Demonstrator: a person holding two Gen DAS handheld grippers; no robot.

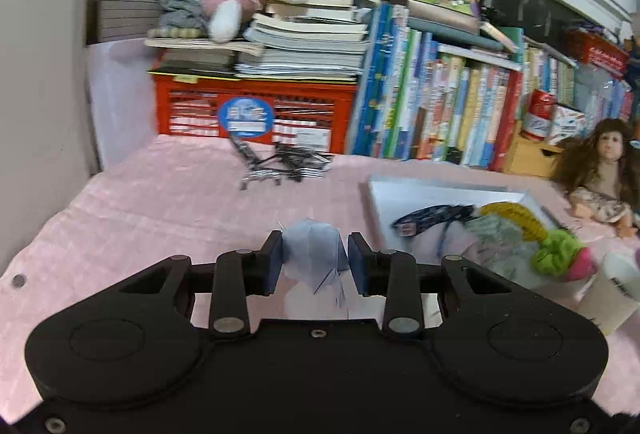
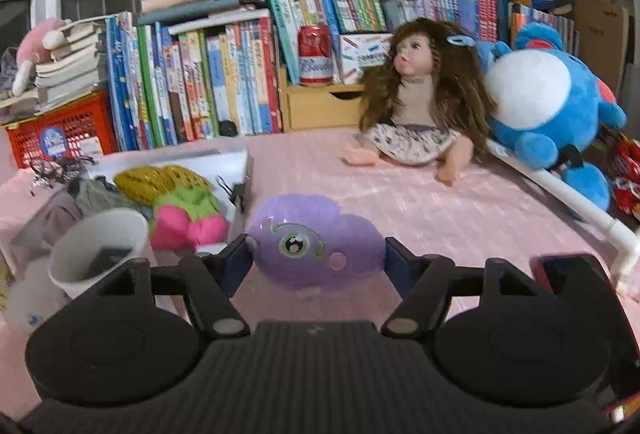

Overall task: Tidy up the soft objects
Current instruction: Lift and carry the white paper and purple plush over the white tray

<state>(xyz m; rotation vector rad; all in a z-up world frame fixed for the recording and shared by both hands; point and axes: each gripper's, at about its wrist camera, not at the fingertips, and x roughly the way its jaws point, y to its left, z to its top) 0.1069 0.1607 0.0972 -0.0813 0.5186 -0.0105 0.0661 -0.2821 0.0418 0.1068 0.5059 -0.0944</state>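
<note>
On a pink cloth-covered table (image 1: pixel 160 202), a crumpled pale blue-grey piece of fabric (image 1: pixel 312 254) is pinched between the blue pads of the left gripper (image 1: pixel 313 262), raised above the cloth. To the right, a shallow white tray (image 2: pixel 236 158) is filled with a yellow knitted piece (image 2: pixel 160 178) and a green and pink soft toy (image 2: pixel 188 214). Beside it, a purple plush toy with an embroidered green eye (image 2: pixel 316 242) is clasped between the pads of the right gripper (image 2: pixel 318 262). Farther right, a long-haired doll (image 2: pixel 420 102) is seated against a blue and white plush animal (image 2: pixel 548 102).
</note>
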